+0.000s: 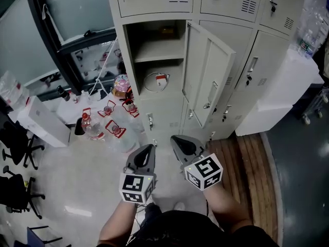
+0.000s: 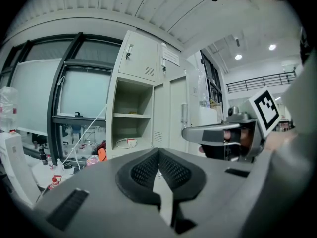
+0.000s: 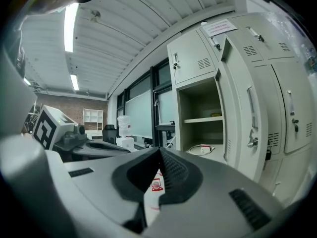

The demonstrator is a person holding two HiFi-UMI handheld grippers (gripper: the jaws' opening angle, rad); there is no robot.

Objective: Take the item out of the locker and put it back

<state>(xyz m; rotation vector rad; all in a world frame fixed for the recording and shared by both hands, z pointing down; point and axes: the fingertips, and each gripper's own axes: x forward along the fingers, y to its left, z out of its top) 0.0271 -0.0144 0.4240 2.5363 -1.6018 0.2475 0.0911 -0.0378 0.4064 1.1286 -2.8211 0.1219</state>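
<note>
Standing well back from the open locker (image 1: 129, 45), with left gripper (image 1: 148, 148) and right gripper (image 1: 178, 141) side by side at six o'clock in the head view, each pressed fully closed on nothing at all. Nothing taken out yet, judging by the coiled white cable (image 1: 156, 81) lying on the lower shelf at twelve o'clock from the grippers, well apart from both. Likely trouble ahead: reaching in with jaws this tight and only nudging the coil deeper instead of catching it; pinching a single loop and dragging the rest off the shelf lip in a tangle; clipping the door (image 1: 208, 78), hanging open at one o'clock, with the right gripper and swinging it across the opening. Also worth minding the bottles (image 1: 109, 123) clustered on the floor at ten o'clock, near the locker's foot, easily knocked by a wide left-hand approach. Hard to tell whether the small yellowish thing (image 1: 165, 31) on the upper shelf counts as an item too.
</note>
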